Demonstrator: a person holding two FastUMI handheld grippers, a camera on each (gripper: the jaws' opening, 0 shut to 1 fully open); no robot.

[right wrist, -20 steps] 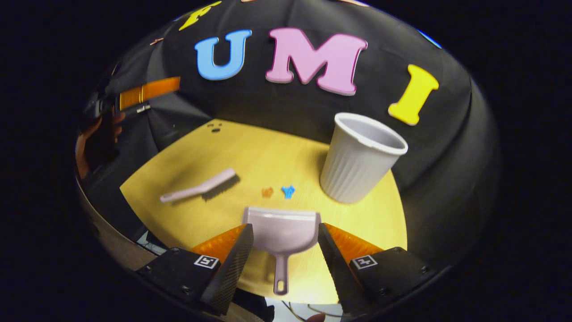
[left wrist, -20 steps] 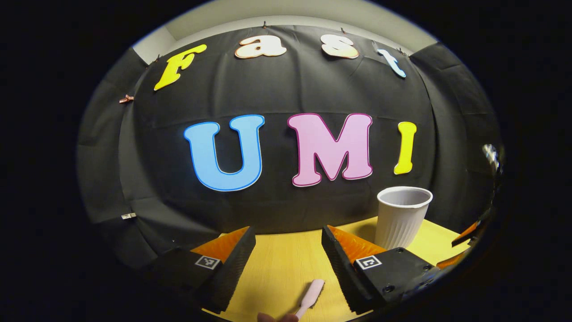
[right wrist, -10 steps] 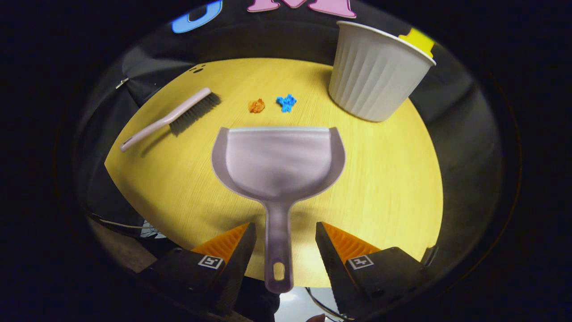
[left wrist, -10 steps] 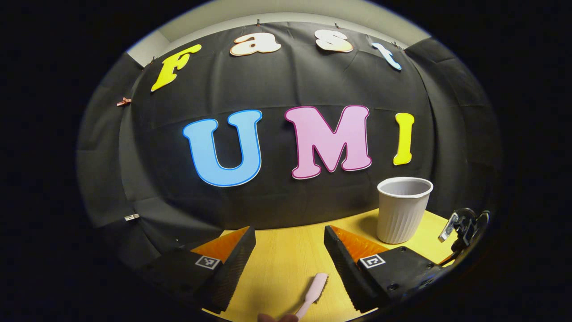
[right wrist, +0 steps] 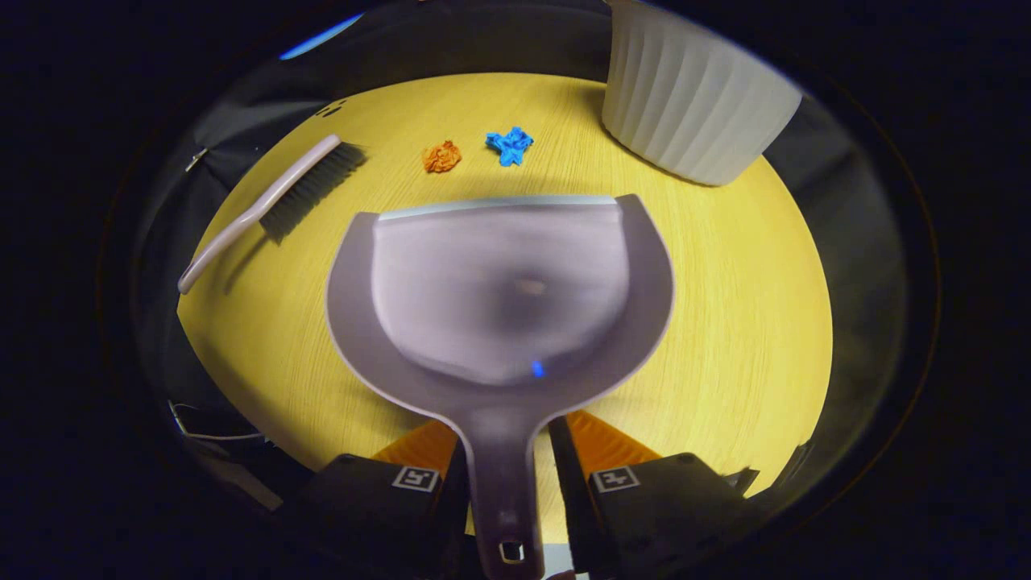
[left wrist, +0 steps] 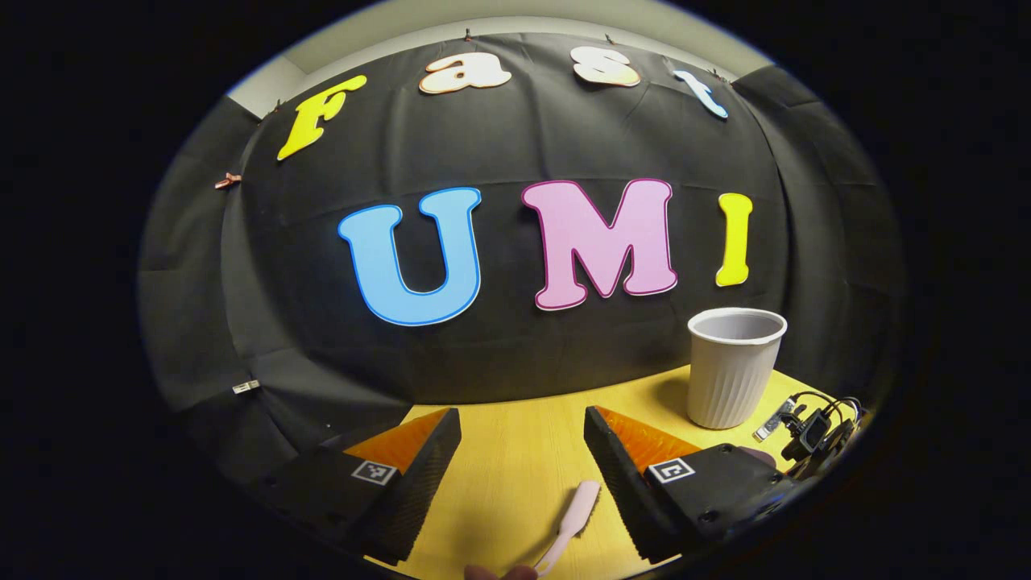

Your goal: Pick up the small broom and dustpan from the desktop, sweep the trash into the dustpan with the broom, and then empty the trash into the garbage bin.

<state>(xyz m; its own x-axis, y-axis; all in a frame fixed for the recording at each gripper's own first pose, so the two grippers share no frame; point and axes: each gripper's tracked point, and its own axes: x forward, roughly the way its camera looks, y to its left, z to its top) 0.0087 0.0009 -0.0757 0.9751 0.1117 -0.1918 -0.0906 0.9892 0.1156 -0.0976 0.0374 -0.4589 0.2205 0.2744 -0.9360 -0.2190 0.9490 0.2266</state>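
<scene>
Left gripper view: left claw (left wrist: 522, 455) released, hovering above yellow wood-grain table (left wrist: 499, 475). Pale broom (left wrist: 573, 515) tip lies below, between fingers, long axis angled toward far right. White ribbed bin (left wrist: 733, 366) upright near table's far right edge.

Right gripper view: right claw (right wrist: 503, 475) clenched on grey dustpan (right wrist: 499, 290) handle; pan mouth points toward far edge, toward orange scrap (right wrist: 441, 156) and blue scrap (right wrist: 508, 146). Broom (right wrist: 270, 205) lies diagonally near left edge.

The desktop (right wrist: 725, 322) is yellow wood with a fine grain. The dustpan (right wrist: 499, 290) is pale grey, the broom (right wrist: 266, 205) pale pink-grey with dark bristles. One trash scrap (right wrist: 441, 156) is orange, the other scrap (right wrist: 508, 146) blue. The garbage bin (right wrist: 693, 105) is white, vertically ribbed.
</scene>
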